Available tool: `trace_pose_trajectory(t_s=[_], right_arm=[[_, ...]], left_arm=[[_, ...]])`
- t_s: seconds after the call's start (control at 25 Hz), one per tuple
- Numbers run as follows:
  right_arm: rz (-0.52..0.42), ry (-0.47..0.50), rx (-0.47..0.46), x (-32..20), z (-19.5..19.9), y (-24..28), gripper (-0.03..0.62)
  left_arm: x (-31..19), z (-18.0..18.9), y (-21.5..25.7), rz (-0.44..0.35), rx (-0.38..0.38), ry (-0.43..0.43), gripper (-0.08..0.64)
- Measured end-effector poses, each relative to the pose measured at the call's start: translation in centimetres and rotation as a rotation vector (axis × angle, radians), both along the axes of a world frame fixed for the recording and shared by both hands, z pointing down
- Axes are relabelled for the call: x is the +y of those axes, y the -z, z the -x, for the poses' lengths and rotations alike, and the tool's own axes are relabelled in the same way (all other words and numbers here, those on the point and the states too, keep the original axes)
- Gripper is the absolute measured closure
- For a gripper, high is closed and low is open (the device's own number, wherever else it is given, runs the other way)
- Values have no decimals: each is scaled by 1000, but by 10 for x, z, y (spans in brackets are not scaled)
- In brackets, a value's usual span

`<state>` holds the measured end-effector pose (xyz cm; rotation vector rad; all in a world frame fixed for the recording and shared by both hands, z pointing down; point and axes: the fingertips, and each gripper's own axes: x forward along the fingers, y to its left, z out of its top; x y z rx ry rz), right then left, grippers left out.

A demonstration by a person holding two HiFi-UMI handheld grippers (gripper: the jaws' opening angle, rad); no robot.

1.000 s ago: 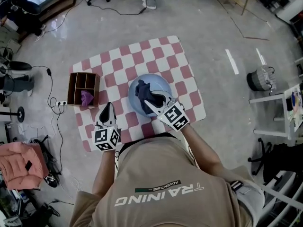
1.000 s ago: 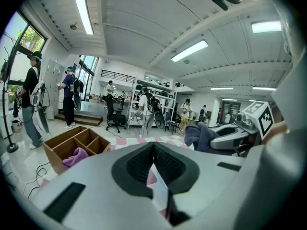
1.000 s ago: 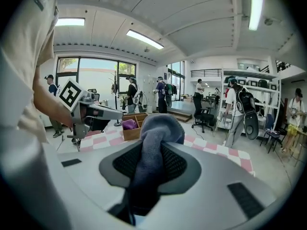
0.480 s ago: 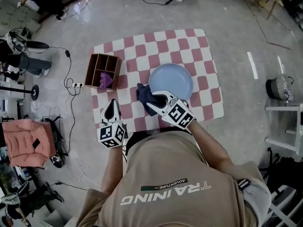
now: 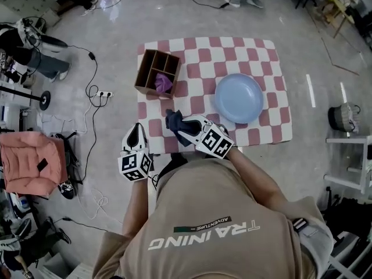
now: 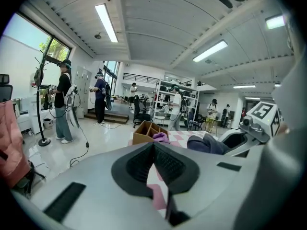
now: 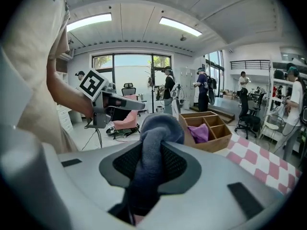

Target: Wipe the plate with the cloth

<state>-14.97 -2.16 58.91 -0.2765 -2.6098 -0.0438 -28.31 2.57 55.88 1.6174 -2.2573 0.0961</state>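
The right gripper (image 5: pixel 181 128), clamped on the dark cloth (image 5: pixel 173 121), has swung off the blue plate (image 5: pixel 239 97) — now well apart, its surface too distant to judge — so wiping seems finished; the left gripper (image 5: pixel 135 135) is closed, empty.

The cloth (image 5: pixel 173 122) is dark navy. The plate (image 5: pixel 239 97), at two o'clock from it, is pale blue. The mat (image 5: pixel 197 57) is checked dusty red and white. The box (image 5: pixel 152 68) is brown wood and the rag (image 5: pixel 164 83) in it purple. The left gripper (image 5: pixel 136 129) and right gripper (image 5: pixel 181 127) are light grey with black-lined jaws and black-and-white square markers. The floor (image 5: pixel 116 34) is glossy grey.
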Motion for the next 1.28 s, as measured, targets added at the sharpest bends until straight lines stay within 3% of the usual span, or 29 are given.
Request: trace_pose_trajectory(t_s=[0.36, 0.6, 0.76, 1.16, 1.28], right_arm=[[2, -18, 149, 57, 65, -70, 471], [-3, -59, 241, 59, 84, -100, 411], [-7, -90, 215, 54, 91, -89, 368], [6, -148, 167, 43, 83, -63, 372], [-5, -153, 134, 44, 74, -48, 402]], left_arm=[[53, 57, -17, 13, 19, -45, 546], [68, 77, -30, 32, 48, -91, 546], [61, 83, -35, 20, 72, -120, 546], [24, 68, -28, -18, 75, -206, 546], [20, 53, -22, -17, 79, -219, 546]])
